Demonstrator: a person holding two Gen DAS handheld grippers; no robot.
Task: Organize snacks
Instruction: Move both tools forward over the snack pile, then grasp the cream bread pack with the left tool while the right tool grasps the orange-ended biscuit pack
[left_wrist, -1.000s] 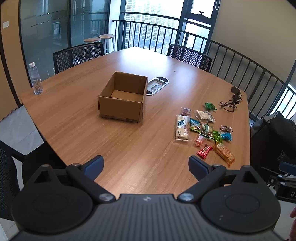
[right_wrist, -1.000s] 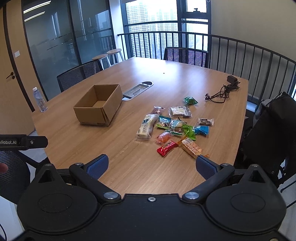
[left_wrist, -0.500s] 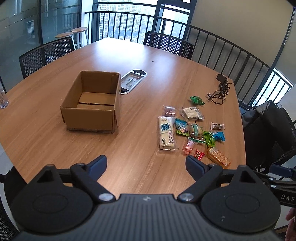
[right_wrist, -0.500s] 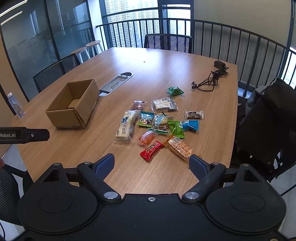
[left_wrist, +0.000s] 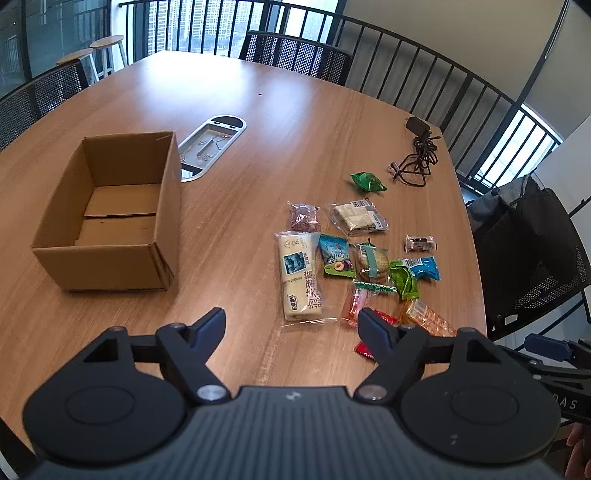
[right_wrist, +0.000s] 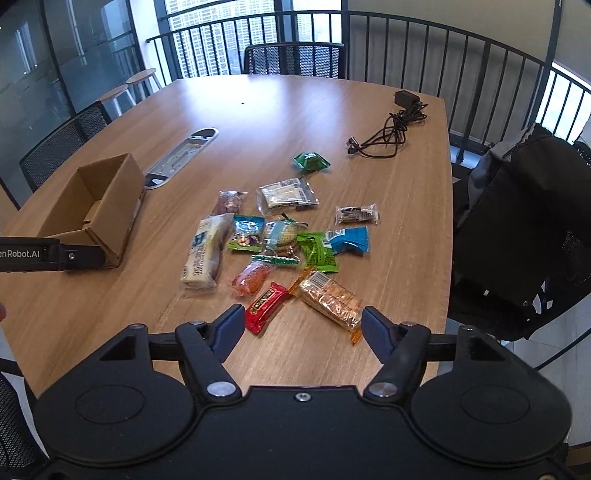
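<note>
Both claws, left (left_wrist: 291, 326) and right (right_wrist: 303, 325), apart, closing, empty; crinkly snack packets (right_wrist: 280, 240); cardboard box (left_wrist: 110, 214).

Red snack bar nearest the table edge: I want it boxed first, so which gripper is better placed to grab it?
Probably the right gripper: the red snack bar lies just ahead of its open fingers, whereas the left gripper faces bare table.

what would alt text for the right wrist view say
A scattered pile of wrapped snacks lies on a wooden table, seen over the open, empty right gripper, whose jaws have just been closing. An open cardboard box sits to the left, a black cable beyond.
</note>
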